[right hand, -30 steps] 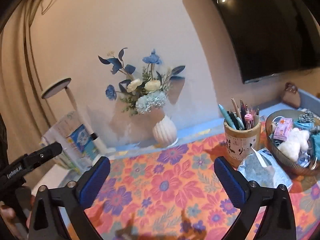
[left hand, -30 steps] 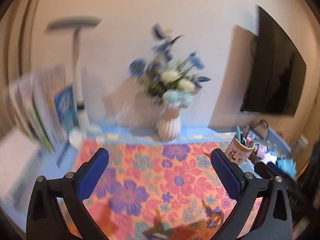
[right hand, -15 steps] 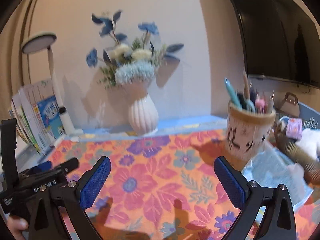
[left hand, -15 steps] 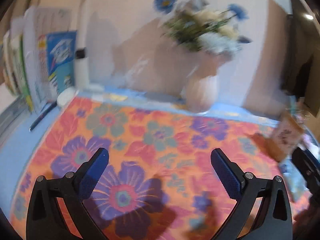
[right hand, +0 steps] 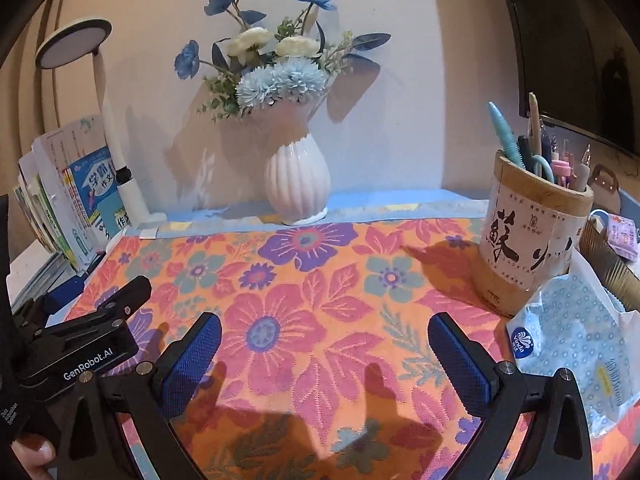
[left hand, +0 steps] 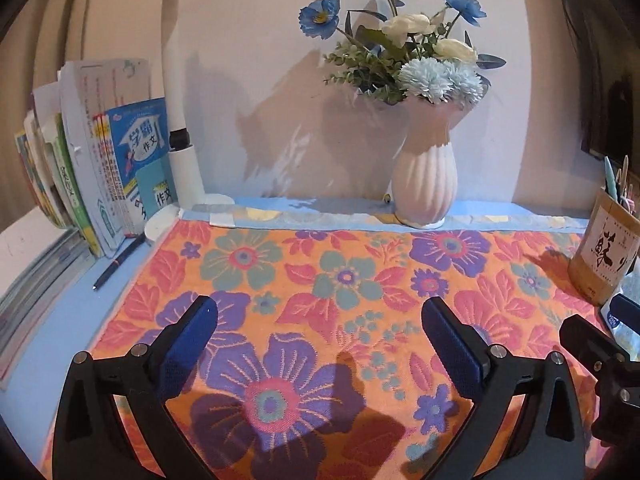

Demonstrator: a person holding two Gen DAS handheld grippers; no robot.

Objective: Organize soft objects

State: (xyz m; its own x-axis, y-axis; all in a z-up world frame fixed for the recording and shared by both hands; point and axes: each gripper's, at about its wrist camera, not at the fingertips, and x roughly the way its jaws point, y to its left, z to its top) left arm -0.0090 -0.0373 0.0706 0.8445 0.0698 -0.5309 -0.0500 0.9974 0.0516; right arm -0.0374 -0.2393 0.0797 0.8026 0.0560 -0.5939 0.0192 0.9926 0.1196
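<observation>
We've got both hand-held grippers, left and right, spread wide and empty over the flowery towel, just in front of the vase.

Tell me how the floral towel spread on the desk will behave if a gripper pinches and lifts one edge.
The floral towel looks like woven terry cloth lying flat, so it would probably drape and sag rather than hold shape. Its textured weave should grip well against the right gripper pads. The white vase seems to stand at its far border, so dragging may tip it.
</observation>
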